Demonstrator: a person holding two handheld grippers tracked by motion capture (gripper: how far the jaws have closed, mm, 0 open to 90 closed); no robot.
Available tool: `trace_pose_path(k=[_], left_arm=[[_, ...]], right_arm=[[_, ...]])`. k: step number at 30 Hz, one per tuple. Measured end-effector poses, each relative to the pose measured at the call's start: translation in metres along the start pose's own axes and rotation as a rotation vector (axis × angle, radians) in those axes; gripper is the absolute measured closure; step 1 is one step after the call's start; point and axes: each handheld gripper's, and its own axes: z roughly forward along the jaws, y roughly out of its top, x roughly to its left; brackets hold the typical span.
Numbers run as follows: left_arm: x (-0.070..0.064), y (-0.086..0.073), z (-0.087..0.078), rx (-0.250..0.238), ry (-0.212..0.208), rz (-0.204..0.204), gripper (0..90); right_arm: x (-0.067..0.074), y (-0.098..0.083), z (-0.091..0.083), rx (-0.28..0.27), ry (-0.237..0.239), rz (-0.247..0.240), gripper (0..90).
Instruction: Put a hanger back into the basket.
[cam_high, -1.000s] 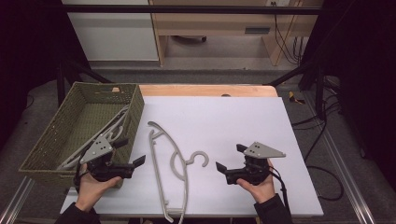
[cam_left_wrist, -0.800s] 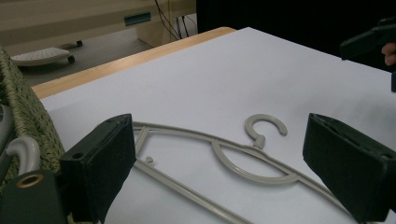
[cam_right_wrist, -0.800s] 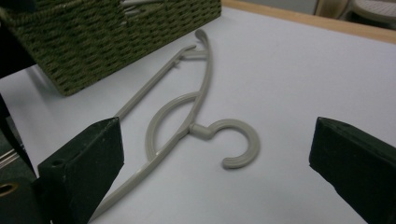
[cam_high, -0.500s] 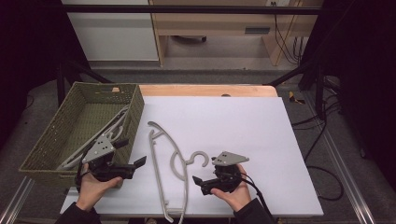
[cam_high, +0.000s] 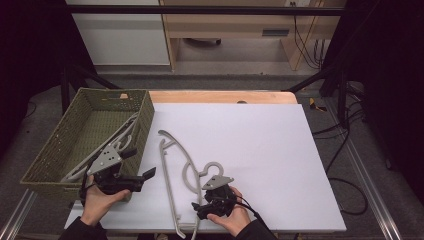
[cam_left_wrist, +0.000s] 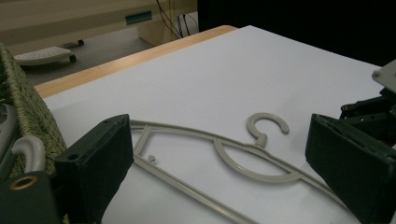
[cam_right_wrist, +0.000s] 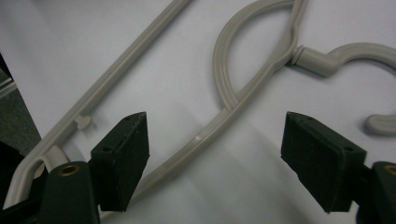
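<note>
A grey plastic hanger (cam_high: 167, 182) lies flat on the white table top (cam_high: 260, 150), with its hook (cam_high: 215, 166) pointing right. My right gripper (cam_high: 198, 209) is low over the hanger's near end, by the table's front edge. In the right gripper view its jaws (cam_right_wrist: 217, 135) stand on either side of the hanger's sloping arm (cam_right_wrist: 261, 74); they have just been closing, and the pads are clear of the arm. My left gripper (cam_high: 146, 176) hovers open beside the basket, aimed at the hanger (cam_left_wrist: 261, 139) with nothing between its pads (cam_left_wrist: 219, 135).
A green woven basket (cam_high: 50, 155) stands at the table's left and holds more grey hangers (cam_high: 125, 135). A wooden strip (cam_high: 220, 96) borders the far edge. Metal rails run along both sides, and cables lie on the floor at the right.
My right gripper has moved left and down from the bare table onto the hanger's near end, and its jaws have narrowed. The left gripper has stayed where it was.
</note>
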Motion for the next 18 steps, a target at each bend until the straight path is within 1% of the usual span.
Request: trace_pose_path(k=[1,2,4,7,8,9,11,13,14,15,17,18], left_arm=[[0.0,0.0,0.0,0.0,0.002,0.001,7.3],[0.0,0.0,0.0,0.0,0.003,0.0,7.4],[0.0,0.0,0.0,0.002,0.004,-0.001,7.5],[0.0,0.0,0.0,0.004,0.004,-0.002,7.6],[0.0,0.0,0.0,0.005,0.004,-0.002,7.6],[0.0,0.0,0.0,0.004,0.003,-0.002,7.6],[-0.001,0.0,0.0,0.008,0.002,0.004,7.7],[-0.001,0.0,0.0,0.009,0.002,0.007,7.7],[-0.001,0.0,0.0,0.009,0.002,0.007,7.7],[-0.001,0.0,0.0,0.009,0.002,0.007,7.7],[0.0,0.0,0.0,0.009,0.004,0.006,7.8],[0.0,0.0,-0.001,0.01,0.005,0.006,7.8]], right_arm=[[0.001,0.0,0.001,0.003,-0.002,-0.007,26.8],[0.002,-0.001,0.003,0.017,0.002,-0.013,30.0],[0.005,-0.002,0.005,0.038,0.01,-0.024,33.4],[0.009,-0.002,0.008,0.048,-0.012,-0.055,38.6],[0.01,-0.002,0.008,0.05,-0.021,-0.058,40.7],[0.012,-0.002,0.008,0.055,-0.027,-0.041,42.0],[0.013,-0.002,0.008,0.056,-0.04,-0.064,44.3],[0.015,0.0,0.008,0.069,-0.046,-0.065,47.9],[0.016,0.0,0.008,0.069,-0.05,-0.05,49.9],[0.015,0.001,0.008,0.069,-0.047,-0.055,51.8],[0.014,0.001,0.008,0.069,-0.048,-0.037,54.1],[0.014,0.002,0.007,0.076,-0.046,-0.015,55.6]])
